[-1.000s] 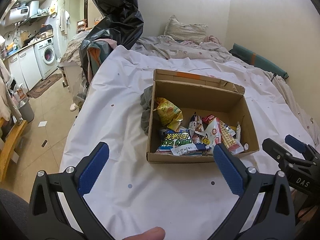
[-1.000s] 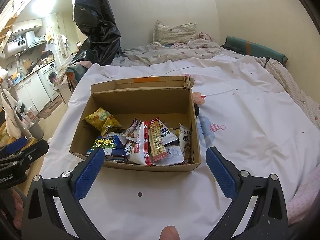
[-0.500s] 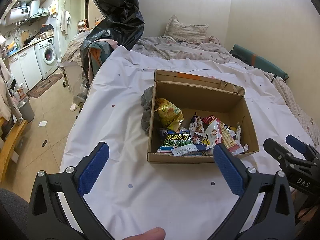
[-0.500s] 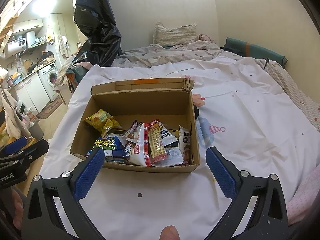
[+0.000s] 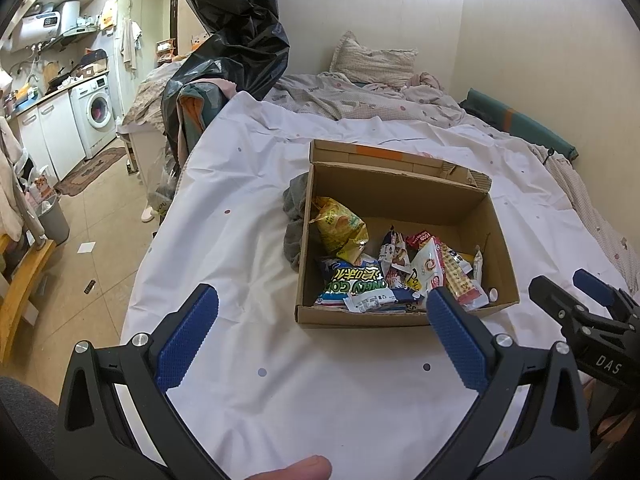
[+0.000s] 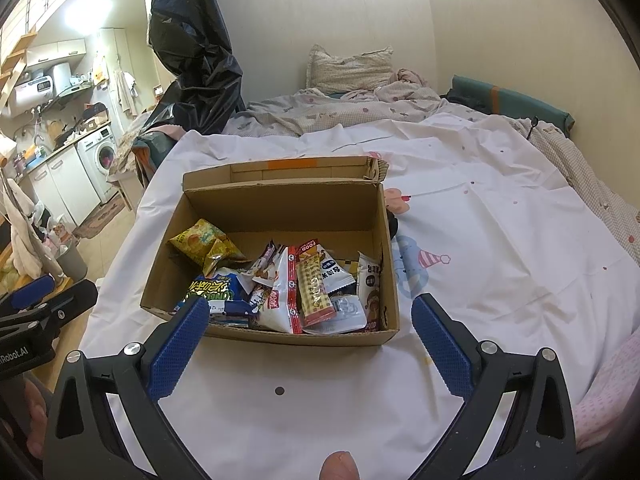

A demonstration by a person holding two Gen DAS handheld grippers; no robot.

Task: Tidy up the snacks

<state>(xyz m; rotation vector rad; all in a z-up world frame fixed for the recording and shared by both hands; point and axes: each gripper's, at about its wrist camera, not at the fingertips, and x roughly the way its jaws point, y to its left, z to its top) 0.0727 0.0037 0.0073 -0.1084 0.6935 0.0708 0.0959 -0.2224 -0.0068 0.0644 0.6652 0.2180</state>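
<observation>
An open cardboard box (image 5: 404,196) (image 6: 280,204) sits on a white sheet and holds several snack packets. A yellow chip bag (image 5: 340,228) (image 6: 204,242) lies at its left, a green and blue packet (image 5: 356,286) (image 6: 214,288) at the front, a red-edged wafer pack (image 6: 314,286) (image 5: 456,276) toward the right. My left gripper (image 5: 320,332) hovers open just short of the box's front wall, empty. My right gripper (image 6: 310,332) is likewise open and empty before the box. The right gripper shows at the right edge of the left wrist view, the left one at the left edge of the right wrist view.
The white sheet (image 5: 240,240) covers a bed with a pillow (image 5: 372,64) and rumpled bedding at the far end. A grey cloth (image 5: 294,216) lies against the box's left side. A black plastic bag (image 5: 236,36) stands at the bed's left corner; floor and washing machine (image 5: 96,112) lie left.
Both grippers have eased very slightly toward the box; the fingers stay open. Nothing in the box has moved.
</observation>
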